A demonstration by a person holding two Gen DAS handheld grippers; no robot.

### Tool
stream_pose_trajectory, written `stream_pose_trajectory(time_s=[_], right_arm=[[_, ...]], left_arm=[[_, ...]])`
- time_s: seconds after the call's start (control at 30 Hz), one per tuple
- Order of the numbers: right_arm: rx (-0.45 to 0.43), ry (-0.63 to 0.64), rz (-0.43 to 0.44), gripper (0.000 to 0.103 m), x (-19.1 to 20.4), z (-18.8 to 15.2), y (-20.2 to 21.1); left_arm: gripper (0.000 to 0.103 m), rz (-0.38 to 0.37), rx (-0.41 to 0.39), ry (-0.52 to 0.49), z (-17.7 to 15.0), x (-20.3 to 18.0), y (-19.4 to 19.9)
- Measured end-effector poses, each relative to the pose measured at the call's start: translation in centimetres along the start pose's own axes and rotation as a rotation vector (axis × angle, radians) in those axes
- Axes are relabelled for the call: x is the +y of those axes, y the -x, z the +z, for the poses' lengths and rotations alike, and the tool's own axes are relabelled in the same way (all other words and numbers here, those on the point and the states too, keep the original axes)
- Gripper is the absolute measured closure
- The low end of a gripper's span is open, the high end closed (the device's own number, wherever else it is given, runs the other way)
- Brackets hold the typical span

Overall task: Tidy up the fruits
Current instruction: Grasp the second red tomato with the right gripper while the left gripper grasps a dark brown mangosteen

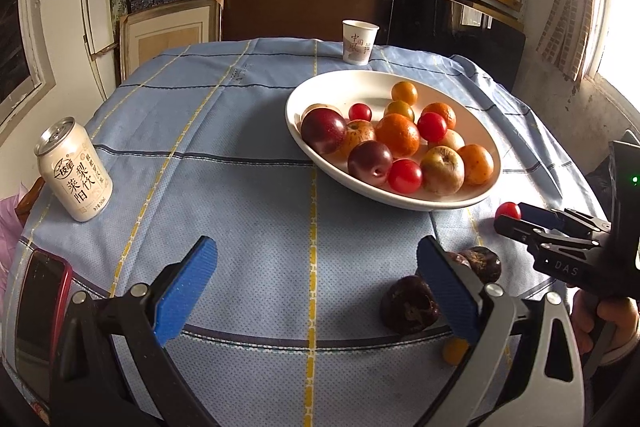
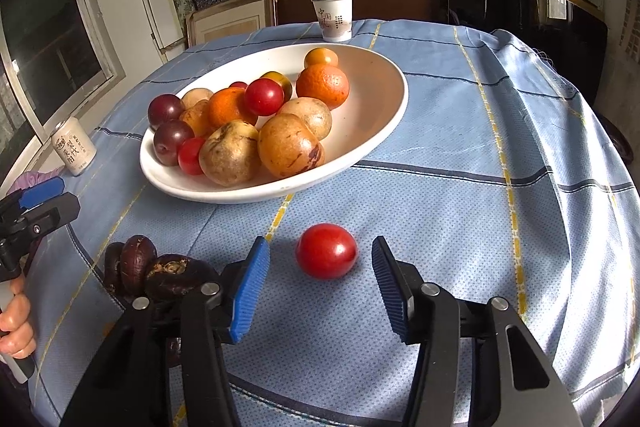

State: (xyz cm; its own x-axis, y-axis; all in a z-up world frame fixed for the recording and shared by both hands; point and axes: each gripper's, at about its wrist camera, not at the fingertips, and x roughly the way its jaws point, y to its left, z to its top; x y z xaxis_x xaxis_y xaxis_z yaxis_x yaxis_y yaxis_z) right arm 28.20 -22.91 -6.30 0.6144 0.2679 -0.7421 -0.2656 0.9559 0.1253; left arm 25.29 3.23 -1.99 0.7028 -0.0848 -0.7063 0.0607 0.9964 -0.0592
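A white bowl (image 1: 320, 155) (image 2: 384, 131) holds several fruits: oranges, red cherry tomatoes, dark plums, brownish round fruits. A loose red tomato (image 2: 327, 256) lies on the blue cloth just ahead of my open right gripper (image 2: 320, 291), between its blue pads but not touched; it also shows in the left wrist view (image 1: 508, 209). Dark wrinkled fruits (image 2: 152, 267) (image 1: 408, 303) lie to the left of it. My left gripper (image 1: 316, 291) is open and empty over the cloth, its right finger in front of the dark fruits. A small yellow fruit (image 1: 454, 351) peeks out beside that finger.
A drink can (image 1: 74, 175) (image 2: 74, 146) stands at the left of the table. A paper cup (image 1: 359, 41) (image 2: 334, 17) stands behind the bowl. A red phone (image 1: 38, 303) lies at the near left edge. Shelves with boxes stand behind the table.
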Motion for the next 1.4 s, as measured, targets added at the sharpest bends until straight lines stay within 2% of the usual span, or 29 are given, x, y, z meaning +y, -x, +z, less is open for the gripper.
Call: stream_pose_trajectory(time_s=[0.4, 0.67, 0.8, 0.87, 0.97, 1.0, 1.03, 1.07, 1.1, 1.13, 1.4], right_arm=[[0.017, -0.028, 0.020, 0.055, -0.4, 0.1, -0.5], [0.024, -0.036, 0.020, 0.071, -0.4, 0.1, -0.7], [0.012, -0.036, 0.026, 0.072, -0.5, 0.1, -0.5], [-0.009, -0.037, 0.029, 0.072, -0.5, 0.2, 0.1], [-0.029, -0.040, 0.028, 0.072, -0.7, 0.3, 0.6], [-0.029, -0.043, 0.029, 0.072, -0.8, 0.3, 0.6], [-0.027, -0.046, 0.031, 0.072, -0.8, 0.3, 0.6], [-0.025, -0.046, 0.032, 0.072, -0.9, 0.4, 0.5], [-0.024, -0.045, 0.031, 0.072, -0.9, 0.4, 0.5], [-0.024, -0.043, 0.031, 0.072, -0.9, 0.4, 0.5], [-0.025, -0.036, 0.034, 0.072, -0.7, 0.3, 0.7]], left_arm=[[0.005, 0.001, 0.001, -0.003, 0.0, -0.1, 0.0], [0.005, 0.009, 0.001, -0.008, 0.0, -0.2, 0.0], [0.005, 0.010, 0.003, -0.010, -0.1, -0.3, -0.1], [0.005, -0.031, 0.012, -0.035, -0.2, -0.6, -0.1], [0.006, -0.147, 0.024, -0.129, -0.8, -2.0, 0.3], [0.010, -0.169, 0.022, -0.157, -1.0, -2.5, 0.4], [0.025, -0.194, 0.022, -0.192, -1.3, -3.2, 0.6], [0.035, -0.219, 0.033, -0.211, -1.5, -3.6, 0.6], [0.039, -0.256, 0.056, -0.226, -1.7, -4.0, 0.4], [0.049, -0.272, 0.070, -0.230, -1.9, -4.3, 0.2], [0.058, -0.300, 0.120, -0.220, -2.6, -4.8, -0.7]])
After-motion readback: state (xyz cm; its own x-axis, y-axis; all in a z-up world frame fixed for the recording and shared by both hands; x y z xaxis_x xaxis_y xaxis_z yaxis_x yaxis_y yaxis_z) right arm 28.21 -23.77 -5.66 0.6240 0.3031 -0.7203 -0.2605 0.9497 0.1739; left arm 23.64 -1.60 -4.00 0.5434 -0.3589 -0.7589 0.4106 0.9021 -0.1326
